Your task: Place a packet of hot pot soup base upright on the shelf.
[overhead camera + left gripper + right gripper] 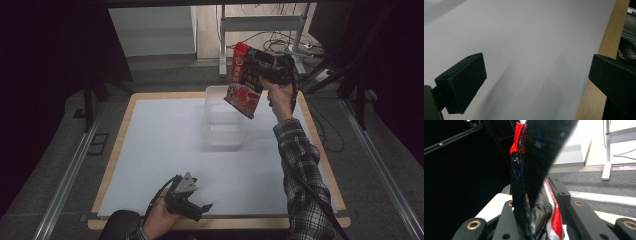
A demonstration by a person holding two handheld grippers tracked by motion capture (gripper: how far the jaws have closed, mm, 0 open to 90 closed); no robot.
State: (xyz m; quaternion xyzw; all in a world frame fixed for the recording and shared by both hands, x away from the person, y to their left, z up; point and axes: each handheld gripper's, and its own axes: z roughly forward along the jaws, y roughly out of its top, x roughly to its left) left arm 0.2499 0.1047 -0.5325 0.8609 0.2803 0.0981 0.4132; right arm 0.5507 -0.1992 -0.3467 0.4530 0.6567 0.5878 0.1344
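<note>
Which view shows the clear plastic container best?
The high view: the clear container sits whole on the white table, under the snack bag held in the right gripper. The right gripper view gives the bag edge-on.

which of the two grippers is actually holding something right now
The right gripper, raised over the clear container, clamps a red snack packet; the left gripper is open.

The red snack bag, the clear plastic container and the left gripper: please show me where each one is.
red snack bag (244,82): high view, middle of its printed face.
clear plastic container (224,134): high view, near wall.
left gripper (200,210): high view, between its open jaw tips.
</note>
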